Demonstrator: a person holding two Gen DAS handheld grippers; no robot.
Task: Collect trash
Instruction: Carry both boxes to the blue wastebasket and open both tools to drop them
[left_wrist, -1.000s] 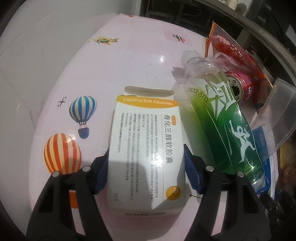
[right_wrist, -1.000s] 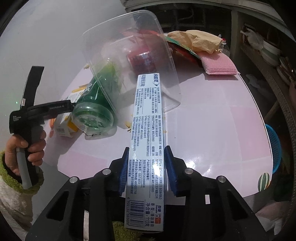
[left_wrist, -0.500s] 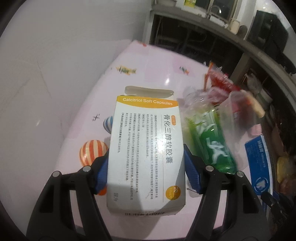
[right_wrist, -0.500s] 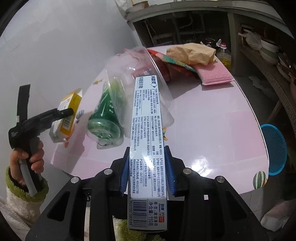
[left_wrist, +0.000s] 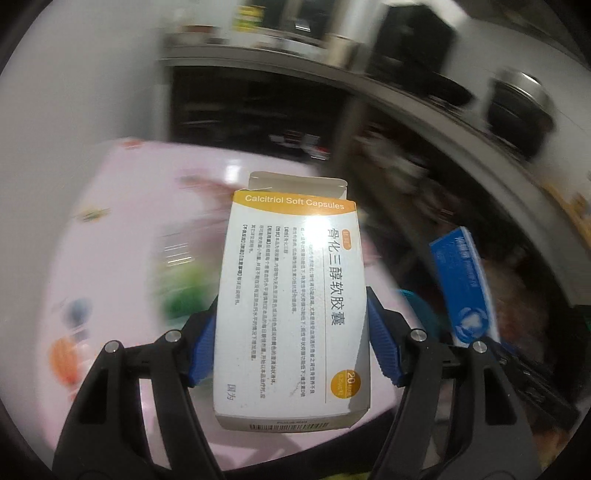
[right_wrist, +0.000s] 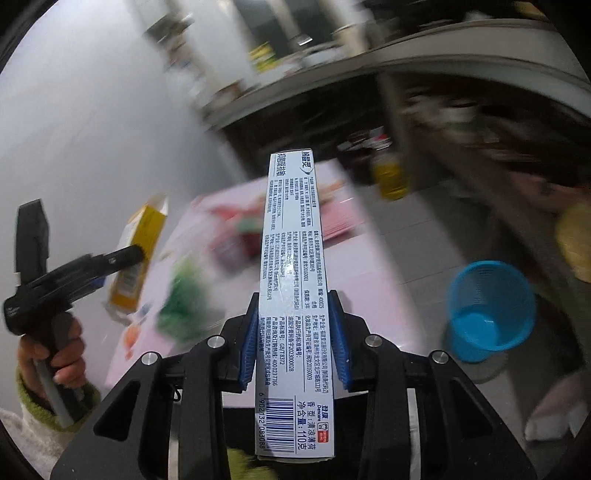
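Note:
My left gripper (left_wrist: 291, 343) is shut on a white and orange capsule box (left_wrist: 291, 295), held lifted above the pink table (left_wrist: 122, 229). My right gripper (right_wrist: 295, 339) is shut on a long pale blue toothpaste box (right_wrist: 293, 266), also raised off the table. In the right wrist view the left gripper (right_wrist: 122, 258) with the capsule box (right_wrist: 136, 258) shows at the left, held by a hand (right_wrist: 55, 354). A green bottle (right_wrist: 181, 295) lies blurred on the table. In the left wrist view the toothpaste box (left_wrist: 463, 284) appears at the right.
A blue mesh bin (right_wrist: 487, 306) stands on the tiled floor to the right of the table. Blurred wrappers and a red can (right_wrist: 240, 236) lie further back on the table. Dark shelving (left_wrist: 369, 122) with pots and bottles runs behind.
Both grippers rose and pulled back from the table with their boxes still clamped. The views swung right, so the blue bin came closer and the bottle and clear tub dropped lower left.

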